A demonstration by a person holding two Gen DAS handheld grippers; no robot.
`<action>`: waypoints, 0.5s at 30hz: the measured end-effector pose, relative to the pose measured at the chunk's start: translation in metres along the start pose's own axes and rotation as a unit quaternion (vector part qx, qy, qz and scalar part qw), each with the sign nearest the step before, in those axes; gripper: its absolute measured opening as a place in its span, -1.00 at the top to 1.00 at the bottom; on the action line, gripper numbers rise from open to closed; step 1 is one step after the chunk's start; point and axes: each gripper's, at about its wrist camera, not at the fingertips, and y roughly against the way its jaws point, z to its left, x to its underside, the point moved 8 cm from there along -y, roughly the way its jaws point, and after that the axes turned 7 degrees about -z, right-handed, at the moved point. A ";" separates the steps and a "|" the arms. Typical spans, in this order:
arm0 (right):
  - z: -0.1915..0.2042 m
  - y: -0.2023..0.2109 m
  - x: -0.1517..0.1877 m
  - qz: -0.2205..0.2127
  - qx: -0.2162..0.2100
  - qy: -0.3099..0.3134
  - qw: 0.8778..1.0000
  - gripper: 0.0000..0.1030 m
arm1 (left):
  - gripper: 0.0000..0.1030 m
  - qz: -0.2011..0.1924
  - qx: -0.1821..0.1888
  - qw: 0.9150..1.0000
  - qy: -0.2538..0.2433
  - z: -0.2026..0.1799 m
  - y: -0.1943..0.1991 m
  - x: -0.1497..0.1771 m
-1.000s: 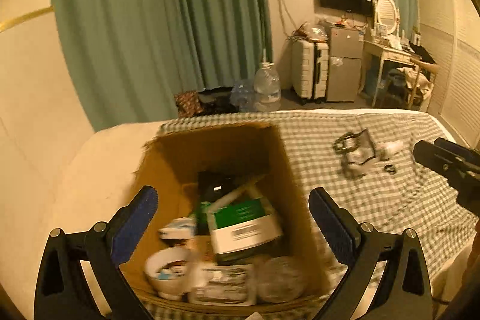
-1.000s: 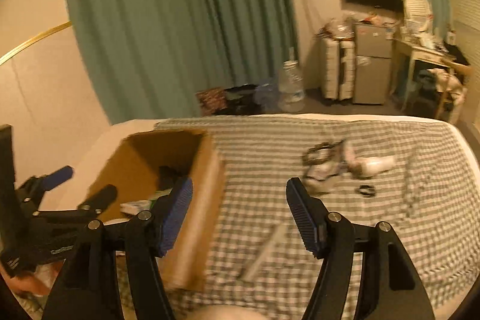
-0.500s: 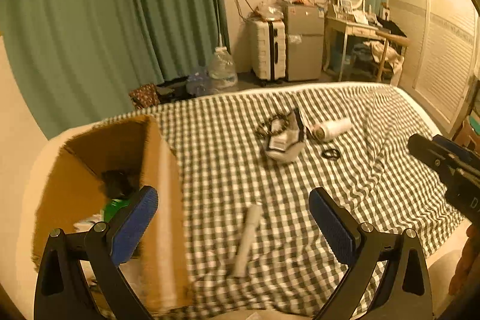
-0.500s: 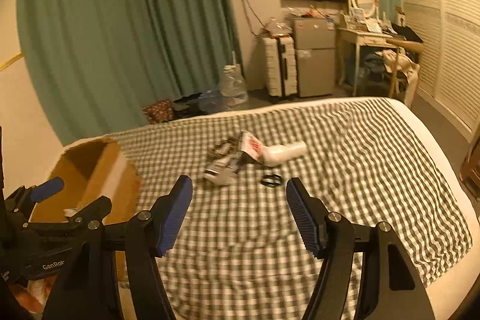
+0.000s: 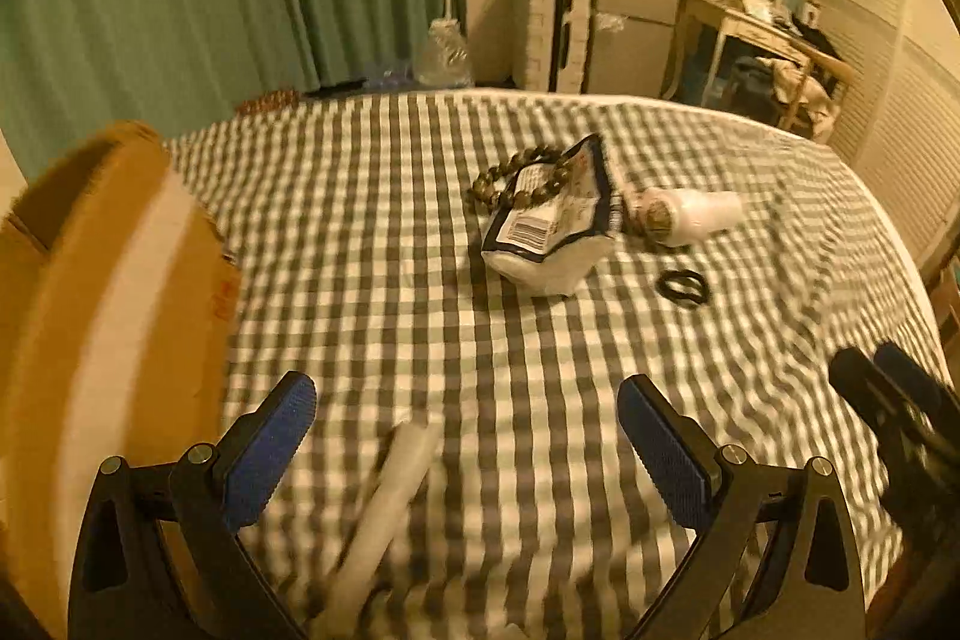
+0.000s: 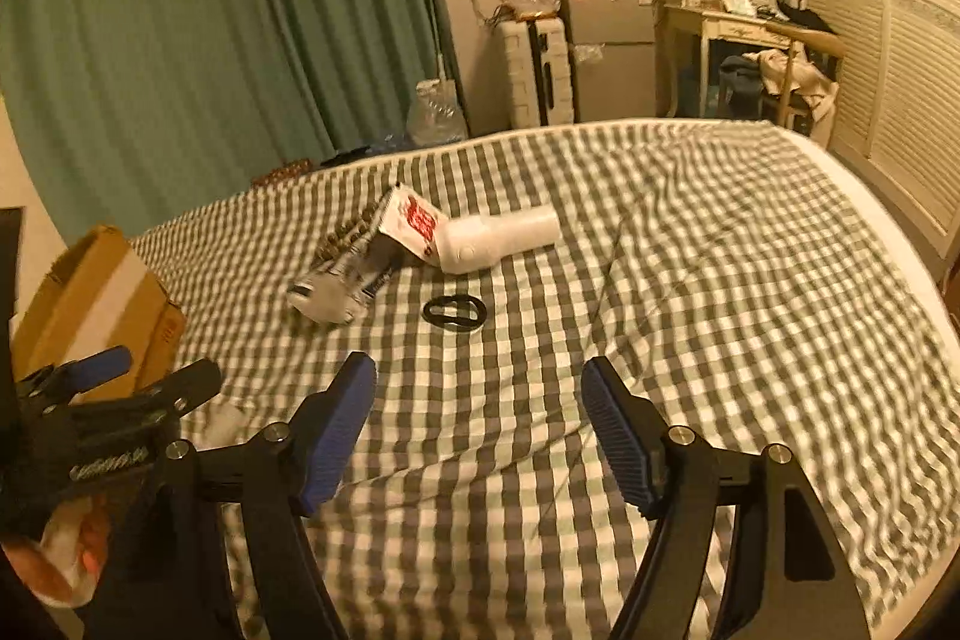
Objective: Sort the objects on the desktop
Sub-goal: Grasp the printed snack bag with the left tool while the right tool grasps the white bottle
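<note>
Right tool (image 6: 478, 418): jaws wide, just opened further, nothing between them, above the checked bed cover (image 6: 720, 280). Left tool (image 5: 465, 439): jaws wide, empty, over a white tube (image 5: 396, 484). Ahead: snack packet (image 6: 414, 220), bead bracelet (image 5: 522, 172), white bottle (image 6: 504, 238), black ring (image 6: 454, 311). Cardboard box (image 5: 90, 292) at left.

Left gripper (image 5: 465, 436) spread over a white tube (image 5: 393, 484) (blurred), cardboard box (image 5: 102, 292) beside it
</note>
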 end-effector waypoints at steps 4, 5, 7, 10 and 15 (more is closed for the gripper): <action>-0.007 -0.032 -0.009 0.003 -0.012 -0.013 1.000 -0.49 | -1.00 0.006 0.000 1.000 0.022 -0.009 -0.040 -0.010; -0.009 -0.040 -0.012 0.001 -0.014 -0.017 1.000 -0.52 | -1.00 0.005 -0.002 1.000 0.023 -0.012 -0.050 -0.014; -0.009 -0.057 -0.020 0.002 -0.017 -0.021 1.000 -0.55 | -1.00 0.001 0.004 1.000 0.020 -0.019 -0.066 -0.022; -0.006 -0.079 -0.031 -0.002 -0.025 -0.015 1.000 -0.58 | -1.00 -0.011 0.012 1.000 0.006 -0.029 -0.085 -0.034; 0.001 -0.111 -0.050 -0.008 -0.025 0.013 1.000 -0.75 | -1.00 -0.011 0.009 1.000 -0.002 -0.031 -0.111 -0.040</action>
